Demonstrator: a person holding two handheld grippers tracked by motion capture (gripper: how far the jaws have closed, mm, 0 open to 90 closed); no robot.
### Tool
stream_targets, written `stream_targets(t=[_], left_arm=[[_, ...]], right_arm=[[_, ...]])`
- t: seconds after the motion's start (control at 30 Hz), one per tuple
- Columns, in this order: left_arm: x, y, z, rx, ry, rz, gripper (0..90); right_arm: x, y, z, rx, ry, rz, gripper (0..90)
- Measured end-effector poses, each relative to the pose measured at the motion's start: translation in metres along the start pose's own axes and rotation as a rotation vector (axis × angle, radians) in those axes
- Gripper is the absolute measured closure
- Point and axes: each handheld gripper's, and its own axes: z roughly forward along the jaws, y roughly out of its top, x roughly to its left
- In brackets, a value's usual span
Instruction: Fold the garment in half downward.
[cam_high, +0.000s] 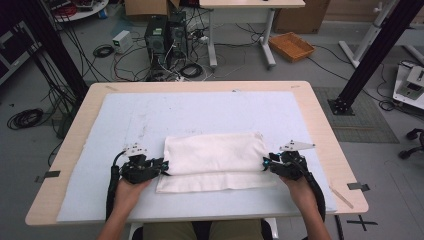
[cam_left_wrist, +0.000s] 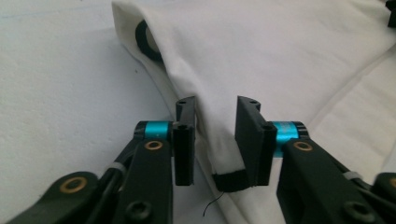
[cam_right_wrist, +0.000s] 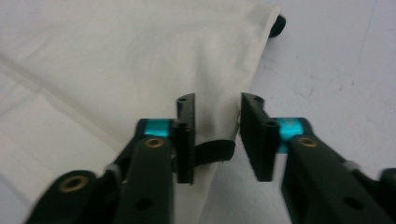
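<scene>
The left claw (cam_left_wrist: 215, 142) stands parted around the white cloth's (cam_left_wrist: 289, 56) black-trimmed edge, pads not pressing it.

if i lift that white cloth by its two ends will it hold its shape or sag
Probably sag: the white cloth lies folded in soft layers with creases. It looks light and thin, so its middle would likely droop. The black-trimmed edge between the jaws may slip free.

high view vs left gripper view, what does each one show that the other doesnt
High view alone: the whole wooden table, the pale blue mat, the right gripper at the cloth's right end, both of the person's hands, and the cabled floor with an orange basket.
Left gripper view alone: a black-trimmed cloth corner between the open jaws, and a black ring at the fold.
Both: the folded white cloth and the left gripper.
</scene>
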Motion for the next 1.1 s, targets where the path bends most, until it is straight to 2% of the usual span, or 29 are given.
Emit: stream_targets(t=[0.03,0.07,0.17,0.27,0.3,0.37,0.47,0.5,0.53,0.63,0.7,0.73,0.8,0.83,0.87,0.9,0.93,0.97,1.03,1.1], left_arm=[[-0.001,0.000,-0.001,-0.004,0.007,0.016,82.5],[-0.002,0.001,-0.004,-0.022,0.007,0.025,86.9],[-0.004,0.003,-0.010,-0.065,-0.010,0.031,87.3],[-0.003,0.003,-0.014,-0.082,-0.032,0.017,87.4],[-0.003,0.003,-0.020,-0.103,-0.065,-0.005,87.4],[-0.004,0.001,-0.028,-0.129,-0.103,-0.029,87.4],[-0.009,-0.005,-0.042,-0.148,-0.147,-0.038,87.5],[-0.009,-0.005,-0.042,-0.148,-0.147,-0.038,87.5],[-0.012,-0.011,-0.049,-0.146,-0.170,-0.041,87.5],[-0.017,-0.019,-0.055,-0.119,-0.167,-0.031,87.4],[-0.019,-0.025,-0.053,-0.084,-0.158,-0.022,87.4],[-0.020,-0.027,-0.050,-0.064,-0.153,-0.018,87.2],[-0.022,-0.029,-0.047,-0.033,-0.139,-0.006,87.1],[-0.023,-0.029,-0.046,-0.027,-0.139,0.003,87.1],[-0.023,-0.028,-0.046,-0.030,-0.140,0.007,79.0],[-0.024,-0.027,-0.046,-0.042,-0.134,0.008,79.0],[-0.024,-0.026,-0.046,-0.051,-0.116,0.001,67.5],[-0.024,-0.025,-0.046,-0.064,-0.097,0.006,61.5],[-0.023,-0.020,-0.045,-0.086,-0.049,0.011,54.3],[-0.019,-0.013,-0.040,-0.093,-0.015,0.003,51.6]], right_arm=[[0.000,-0.001,0.001,0.003,0.010,-0.004,82.8],[0.000,-0.001,0.001,-0.004,0.020,-0.014,84.3],[0.000,0.001,-0.003,-0.034,0.019,-0.033,86.0],[0.002,0.002,-0.008,-0.059,0.011,-0.045,86.3],[0.003,0.002,-0.010,-0.072,0.012,-0.047,86.3],[0.008,0.004,-0.019,-0.107,0.023,-0.063,86.4],[0.017,0.001,-0.034,-0.131,0.028,-0.100,86.4],[0.017,0.001,-0.034,-0.131,0.028,-0.100,86.4],[0.024,-0.007,-0.052,-0.154,0.032,-0.125,86.4],[0.025,-0.012,-0.060,-0.153,0.041,-0.131,86.4],[0.026,-0.019,-0.061,-0.123,0.052,-0.129,86.4],[0.026,-0.026,-0.056,-0.090,0.057,-0.128,86.3],[0.025,-0.029,-0.053,-0.070,0.062,-0.122,86.3],[0.026,-0.031,-0.050,-0.057,0.064,-0.124,86.2],[0.026,-0.033,-0.047,-0.012,0.073,-0.119,84.7],[0.026,-0.033,-0.047,-0.012,0.073,-0.119,84.7],[0.026,-0.033,-0.046,-0.005,0.076,-0.120,81.4],[0.025,-0.033,-0.047,-0.021,0.070,-0.117,72.1],[0.021,-0.028,-0.048,-0.062,0.030,-0.070,56.9],[0.015,-0.021,-0.046,-0.102,0.000,-0.030,51.7]])
